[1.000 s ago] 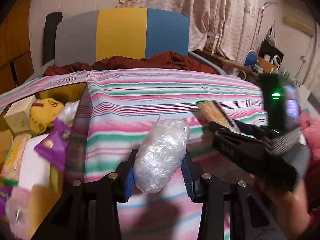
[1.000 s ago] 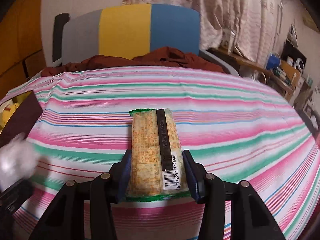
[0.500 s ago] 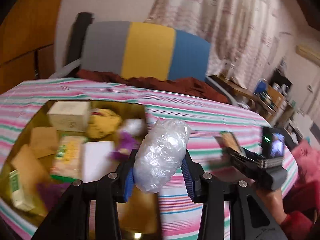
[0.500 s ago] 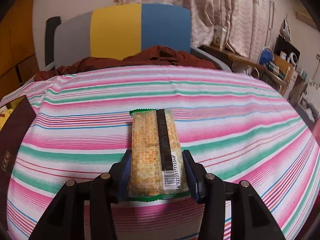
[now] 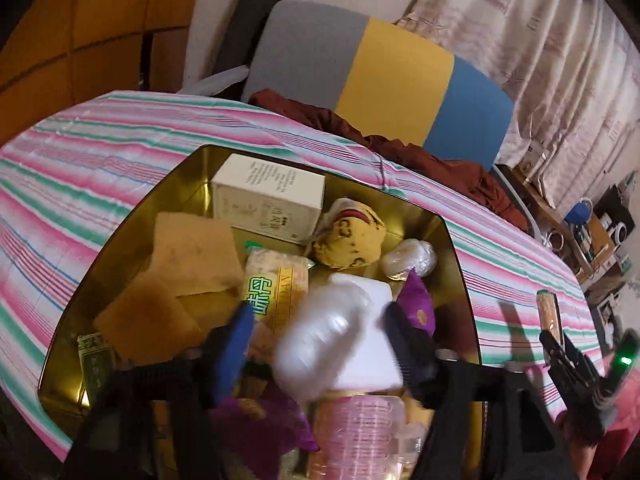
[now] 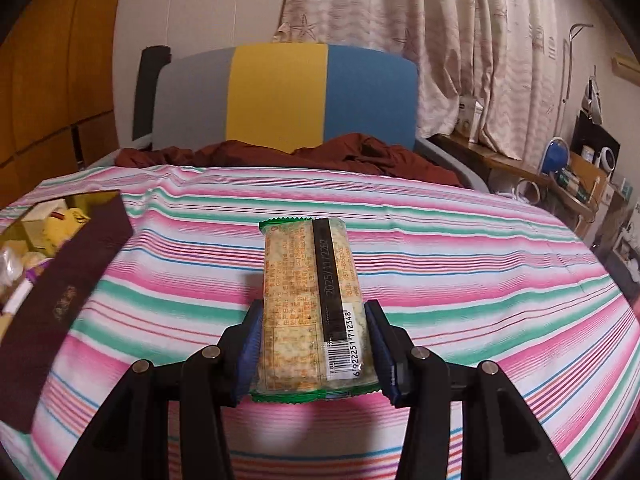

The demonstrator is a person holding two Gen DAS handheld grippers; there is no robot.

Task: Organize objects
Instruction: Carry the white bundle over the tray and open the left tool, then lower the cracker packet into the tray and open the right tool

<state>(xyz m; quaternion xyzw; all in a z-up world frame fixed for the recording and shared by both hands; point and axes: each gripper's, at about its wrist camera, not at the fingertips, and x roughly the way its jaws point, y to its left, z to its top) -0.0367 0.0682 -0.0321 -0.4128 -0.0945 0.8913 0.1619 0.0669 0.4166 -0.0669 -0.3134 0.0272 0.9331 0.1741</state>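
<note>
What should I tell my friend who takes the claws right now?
Left claw: jaws have just been opening over the gold box; the clear plastic-wrapped bundle sits blurred between them, seemingly let go.
Right claw: shut on the cracker packet, above the striped cloth.
Done: many things are in the box.
Left: put the cracker packet in too.

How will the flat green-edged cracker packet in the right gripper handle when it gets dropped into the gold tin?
The green-edged cracker packet juts forward unsupported without sagging, so probably stiff. Its glossy film wrapper may slip between the pads. The crackers inside look breakable, so lower it rather than drop it.
</note>
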